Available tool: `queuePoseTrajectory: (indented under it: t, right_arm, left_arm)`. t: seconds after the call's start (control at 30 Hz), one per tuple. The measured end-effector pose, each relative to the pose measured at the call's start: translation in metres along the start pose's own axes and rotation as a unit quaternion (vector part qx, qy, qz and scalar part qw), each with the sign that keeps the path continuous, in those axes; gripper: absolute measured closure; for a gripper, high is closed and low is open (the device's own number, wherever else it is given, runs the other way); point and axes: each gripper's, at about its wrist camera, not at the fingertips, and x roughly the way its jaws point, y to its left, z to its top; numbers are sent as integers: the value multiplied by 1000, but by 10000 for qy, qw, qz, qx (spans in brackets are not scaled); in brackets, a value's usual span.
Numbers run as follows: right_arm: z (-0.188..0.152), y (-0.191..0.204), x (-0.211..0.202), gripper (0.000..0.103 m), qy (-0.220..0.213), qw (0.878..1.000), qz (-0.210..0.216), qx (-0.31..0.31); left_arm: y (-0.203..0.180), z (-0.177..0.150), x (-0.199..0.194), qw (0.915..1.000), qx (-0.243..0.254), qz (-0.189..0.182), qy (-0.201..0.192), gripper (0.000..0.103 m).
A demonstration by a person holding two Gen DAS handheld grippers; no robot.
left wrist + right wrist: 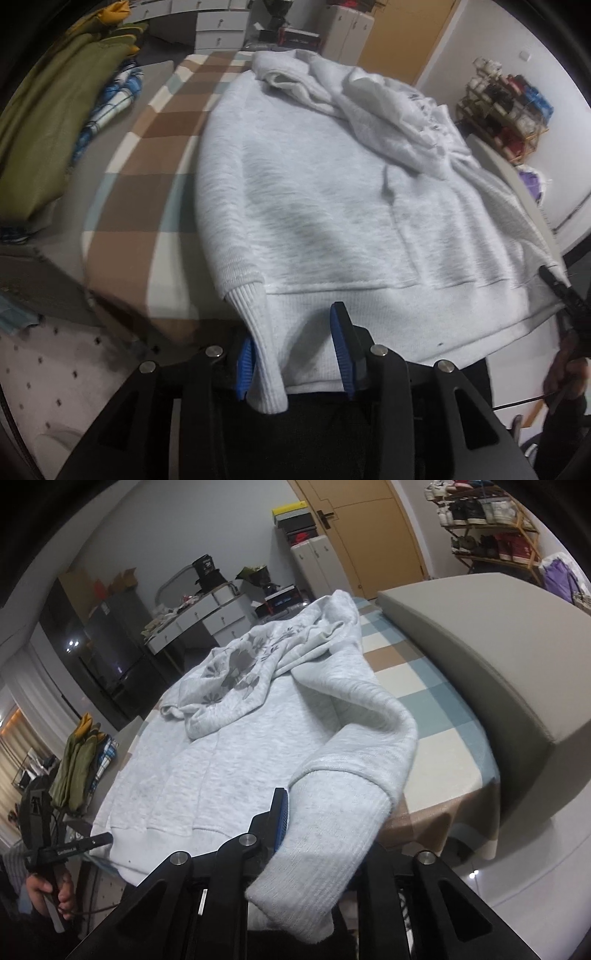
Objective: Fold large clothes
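The left gripper (pixel 295 347) stands open around the grey hoodie's (pixel 314 206) hem; only the right wrist view shows the right gripper (pixel 321 834) apparently clamping a sleeve cuff (pixel 325 834) over the checked bedspread (pixel 443 716).

Right claw (pixel 314 834) grips the grey hoodie (pixel 221 760) cuff (pixel 325 849) on the bed (pixel 436 709).

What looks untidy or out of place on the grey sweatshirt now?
The top part of the grey sweatshirt is bunched and turned over, so its flower print lies crumpled on the flat body. Both ribbed cuffs hang over the near edge of the checked cover.
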Motion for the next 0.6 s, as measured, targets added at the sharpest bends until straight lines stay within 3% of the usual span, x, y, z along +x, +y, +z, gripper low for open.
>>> queuePoseTrajectory:
  t: [0.03, 0.07, 0.1, 0.23, 0.33, 0.43, 0.6]
  right_arm:
    - [1, -2, -2, 91, -30, 10000, 17, 58]
    - [1, -4, -3, 91, -47, 9999, 33, 84]
    - [1, -5, -5, 92, -89, 9999, -18, 109]
    - [-2, -6, -13, 93, -69, 9998, -160, -23]
    - [-9, -2, -25, 94, 2, 9982, -357, -474]
    - [-21, -4, -38, 94, 315, 9981, -285, -450]
    - [-27, 0, -80, 94, 316, 9983, 61, -493]
  left_arm:
    - [2, 1, 0, 9999, -78, -109, -12, 72]
    - [4, 2, 0, 9997, -137, -195, -6, 83]
    - [5, 3, -1, 9996, -179, -192, -38, 102]
    - [5, -2, -3, 9999, -62, 85, -50, 102]
    - [5, -14, -10, 9996, 98, 257, -77, 102]
    - [4, -27, -22, 9998, 135, 169, -29, 102]
    - [-1, -36, -60, 9997, 149, -84, -187, 102]
